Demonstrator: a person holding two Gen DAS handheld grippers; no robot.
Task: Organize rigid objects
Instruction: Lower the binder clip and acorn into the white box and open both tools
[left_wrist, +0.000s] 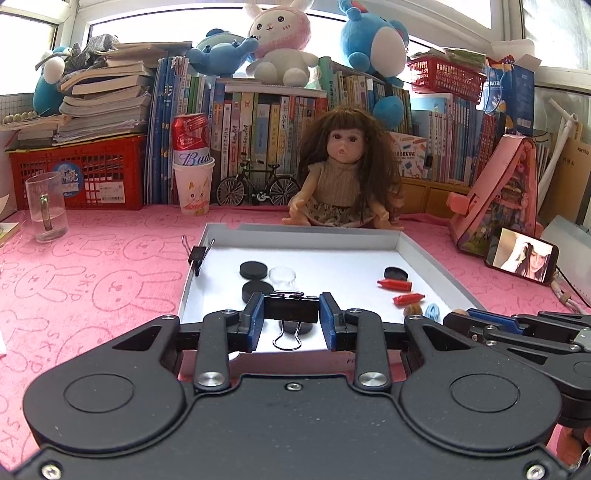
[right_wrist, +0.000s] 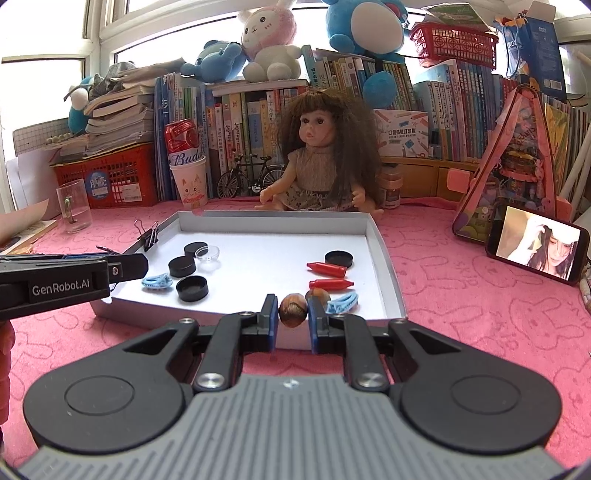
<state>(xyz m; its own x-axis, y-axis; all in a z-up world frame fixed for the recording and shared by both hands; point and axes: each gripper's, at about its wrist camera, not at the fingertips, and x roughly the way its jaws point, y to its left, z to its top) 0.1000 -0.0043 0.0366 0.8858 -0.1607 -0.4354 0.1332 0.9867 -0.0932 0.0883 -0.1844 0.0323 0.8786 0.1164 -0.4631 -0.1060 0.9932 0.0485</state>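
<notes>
**Both tongs loaded above the tray**

Left gripper (left_wrist: 291, 308) pinches a black binder clip (left_wrist: 291, 308) crosswise, wire loops hanging, over the white tray's (left_wrist: 369, 271) near edge.

Right gripper (right_wrist: 293, 312) clamps a brown nut (right_wrist: 293, 311) over that edge, nearer the red crayons (right_wrist: 330, 284).

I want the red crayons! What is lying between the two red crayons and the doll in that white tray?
In the right wrist view, a black round cap lies just beyond the red crayons. Past it, the white tray is bare up to the doll.
</notes>
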